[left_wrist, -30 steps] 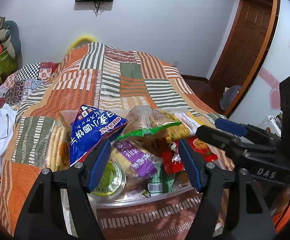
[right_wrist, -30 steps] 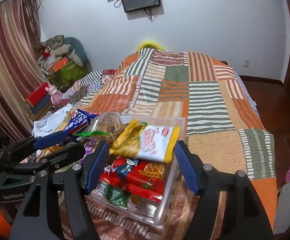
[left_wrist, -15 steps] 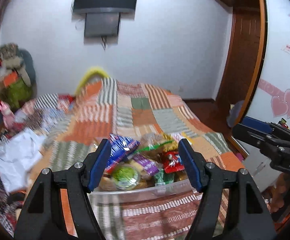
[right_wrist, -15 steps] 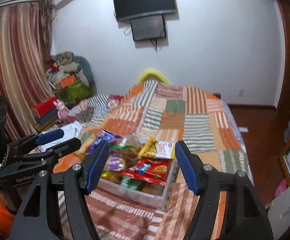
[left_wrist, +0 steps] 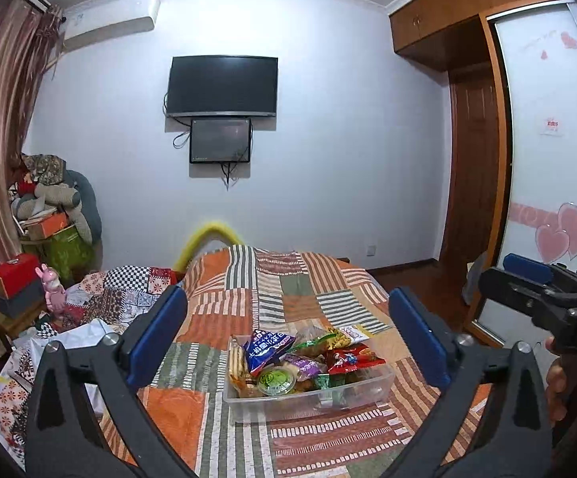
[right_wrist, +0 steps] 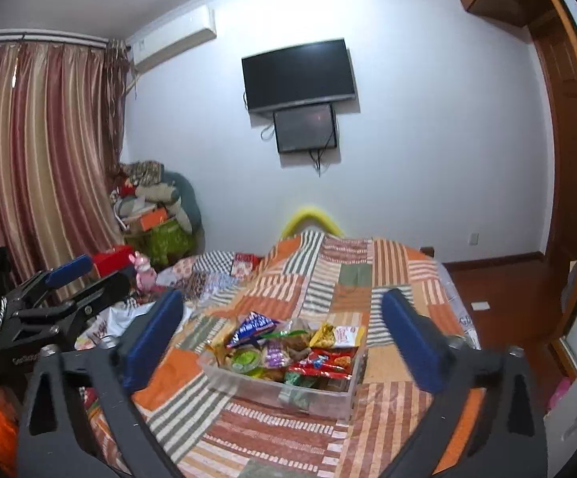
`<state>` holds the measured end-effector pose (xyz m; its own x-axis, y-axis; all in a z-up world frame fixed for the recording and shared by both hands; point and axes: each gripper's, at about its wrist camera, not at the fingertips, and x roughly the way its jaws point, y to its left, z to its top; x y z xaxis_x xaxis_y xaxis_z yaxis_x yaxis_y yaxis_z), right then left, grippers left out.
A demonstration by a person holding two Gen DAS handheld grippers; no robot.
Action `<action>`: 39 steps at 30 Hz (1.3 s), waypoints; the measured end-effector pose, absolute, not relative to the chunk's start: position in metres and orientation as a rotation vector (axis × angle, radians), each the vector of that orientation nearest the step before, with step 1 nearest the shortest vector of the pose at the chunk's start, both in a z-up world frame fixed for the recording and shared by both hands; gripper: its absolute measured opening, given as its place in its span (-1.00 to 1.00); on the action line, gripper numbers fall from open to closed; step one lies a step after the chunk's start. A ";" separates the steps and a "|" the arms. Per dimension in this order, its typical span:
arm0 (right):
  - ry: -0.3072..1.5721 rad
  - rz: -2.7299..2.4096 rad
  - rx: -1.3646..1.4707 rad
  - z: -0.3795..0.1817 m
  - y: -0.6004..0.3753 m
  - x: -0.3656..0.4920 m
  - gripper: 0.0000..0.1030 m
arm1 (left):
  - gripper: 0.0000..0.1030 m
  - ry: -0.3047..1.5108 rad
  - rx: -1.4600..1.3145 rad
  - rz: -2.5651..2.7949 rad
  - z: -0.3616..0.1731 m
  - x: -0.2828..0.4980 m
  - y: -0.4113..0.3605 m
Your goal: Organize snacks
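A clear plastic bin [left_wrist: 308, 400] full of snack packets sits on the patchwork bedspread; it also shows in the right wrist view [right_wrist: 248, 384]. On top lie a blue bag [left_wrist: 266, 348], a red packet [left_wrist: 352, 358], a green-lidded cup [left_wrist: 276, 380] and a yellow-white bag [right_wrist: 338, 335]. My left gripper [left_wrist: 286, 336] is open and empty, held well back from the bin. My right gripper [right_wrist: 278, 338] is open and empty, also well back. Each gripper shows at the edge of the other's view.
The bed [left_wrist: 248, 302] fills the middle of the room. Clutter, boxes and a pink toy [left_wrist: 53, 294] lie at its left. A wardrobe with a sliding door [left_wrist: 547, 207] and a wooden door stand at the right. A TV [left_wrist: 222, 85] hangs on the far wall.
Both grippers have pulled up and back from right over the bin; the bin now looks small and far. Both stay open and empty.
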<state>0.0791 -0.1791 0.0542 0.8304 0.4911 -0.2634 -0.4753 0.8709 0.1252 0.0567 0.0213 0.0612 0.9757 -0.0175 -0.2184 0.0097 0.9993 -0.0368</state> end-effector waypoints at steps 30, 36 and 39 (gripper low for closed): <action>0.291 0.456 0.024 0.043 -0.170 0.066 1.00 | 1.00 0.231 -0.045 -0.028 0.047 0.044 0.024; 0.296 0.456 0.023 0.043 -0.171 0.065 1.00 | 1.00 0.233 -0.041 -0.030 0.045 0.042 0.022; 0.295 0.457 0.021 0.043 -0.170 0.065 1.00 | 1.00 0.238 -0.039 -0.032 0.043 0.043 0.021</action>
